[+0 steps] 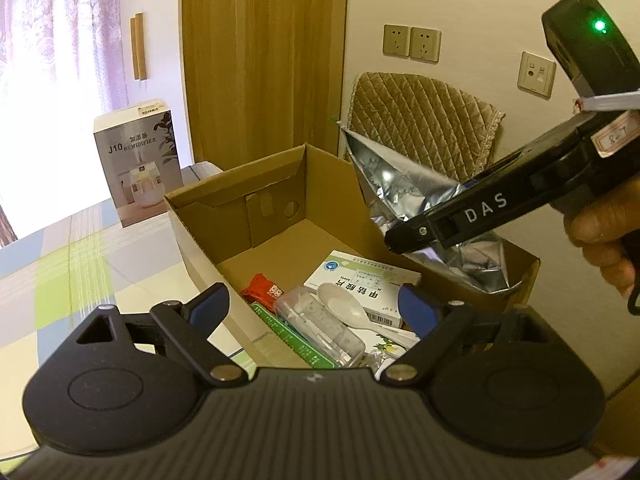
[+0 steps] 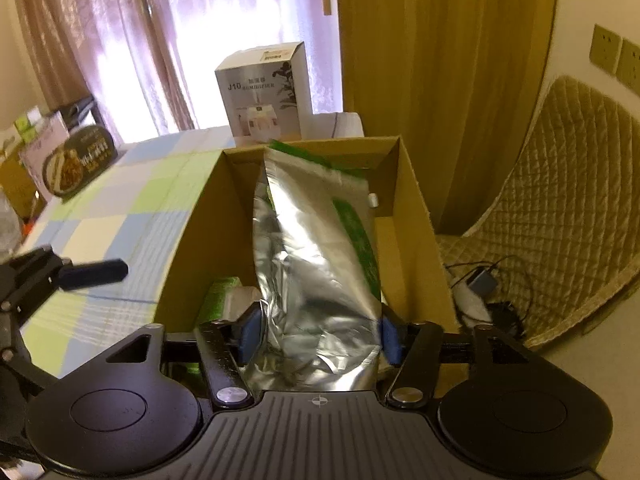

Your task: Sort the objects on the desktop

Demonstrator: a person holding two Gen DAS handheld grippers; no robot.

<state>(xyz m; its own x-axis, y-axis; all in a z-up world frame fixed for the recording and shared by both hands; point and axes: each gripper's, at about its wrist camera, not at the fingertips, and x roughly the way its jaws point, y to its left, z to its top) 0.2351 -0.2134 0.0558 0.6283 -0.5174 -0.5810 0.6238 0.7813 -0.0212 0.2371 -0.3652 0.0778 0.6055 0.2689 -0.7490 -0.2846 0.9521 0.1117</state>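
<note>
Right now the silver foil pouch [image 2: 316, 280] sits between the two blue pads of the right gripper [image 2: 318, 336], which are closed onto its crumpled lower end, one pad pressing each side; the pouch stands upright inside the cardboard box [image 2: 416, 216], its top reaching toward the box's far wall, with green printing along its right edge too blurred to read. Seen from the left wrist camera, the same pouch [image 1: 404, 192] leans in the box's right half, and the right gripper's black body [image 1: 500, 204] crosses above it, bearing the white letters "DAS", a small handwritten sticker I cannot read, and a green light glowing on top; a hand [image 1: 604, 240] grips its handle. The left gripper [image 1: 308, 308] hovers over the near edge of the box [image 1: 208, 224] with its blue pads spread wide and nothing between them. Below it, on the box floor, lie a white medicine carton [image 1: 360, 284] printed with Chinese characters and a barcode, a white plastic spoon [image 1: 344, 304] resting across it, a clear plastic case [image 1: 320, 328], a red wrapper [image 1: 262, 288] and a green-printed packet [image 1: 292, 336]. Beyond the box's far left corner stands a grey carton [image 1: 138, 168] marked "J10 HUMIDIFIER" with Chinese text, on the checked tablecloth [image 1: 80, 280]. Right of the box is a quilted chair back [image 1: 424, 120].
</note>
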